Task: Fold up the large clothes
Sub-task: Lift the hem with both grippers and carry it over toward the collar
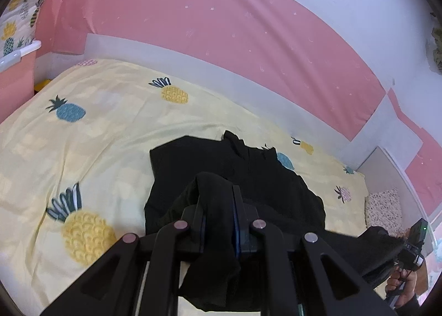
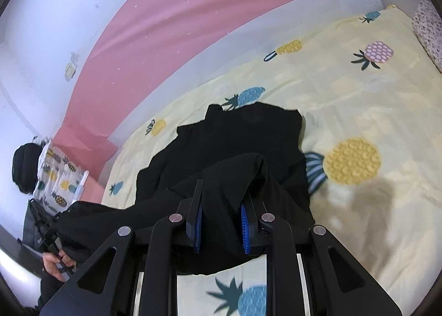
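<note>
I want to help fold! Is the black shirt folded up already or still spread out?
Partly folded: the black garment lies on the bedsheet, its near edge pinched up by the left gripper and right gripper.

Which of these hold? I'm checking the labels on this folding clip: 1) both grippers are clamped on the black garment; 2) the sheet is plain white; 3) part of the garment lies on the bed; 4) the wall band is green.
1) True: the left gripper and the right gripper each pinch the black garment.
2) False: the sheet is pale yellow with pineapples.
3) True.
4) False: the wall band is pink.
</note>
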A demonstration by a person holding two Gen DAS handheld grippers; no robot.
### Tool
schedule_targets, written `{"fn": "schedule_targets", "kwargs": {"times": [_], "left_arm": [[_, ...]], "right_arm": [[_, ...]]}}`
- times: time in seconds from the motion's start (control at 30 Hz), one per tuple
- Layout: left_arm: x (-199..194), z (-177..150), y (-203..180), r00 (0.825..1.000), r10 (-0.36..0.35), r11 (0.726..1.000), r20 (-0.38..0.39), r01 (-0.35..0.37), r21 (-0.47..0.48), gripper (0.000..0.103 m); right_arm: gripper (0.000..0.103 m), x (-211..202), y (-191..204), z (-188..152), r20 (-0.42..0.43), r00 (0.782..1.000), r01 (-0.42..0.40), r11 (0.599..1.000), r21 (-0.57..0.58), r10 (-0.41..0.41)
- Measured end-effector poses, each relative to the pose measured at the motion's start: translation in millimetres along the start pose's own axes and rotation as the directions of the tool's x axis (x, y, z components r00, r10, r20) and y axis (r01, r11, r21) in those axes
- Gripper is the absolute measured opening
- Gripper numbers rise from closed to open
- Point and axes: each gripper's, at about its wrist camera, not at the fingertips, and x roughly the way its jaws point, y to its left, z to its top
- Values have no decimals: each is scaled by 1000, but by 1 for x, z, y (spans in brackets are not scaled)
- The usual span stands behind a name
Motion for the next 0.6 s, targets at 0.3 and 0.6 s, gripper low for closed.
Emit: {"fn": "schedule_targets", "kwargs": {"times": [0.3, 0.6], "left_arm": [[62, 46, -7, 999, 40, 999, -19, -40, 11, 15], [128, 73, 1, 994, 89, 996, -70, -90, -6, 15]], "right_arm": [[22, 49, 1, 55, 10, 1000, 19, 999, 27, -19], [22, 108, 1, 95, -25, 998, 61, 998, 30, -60]]}}
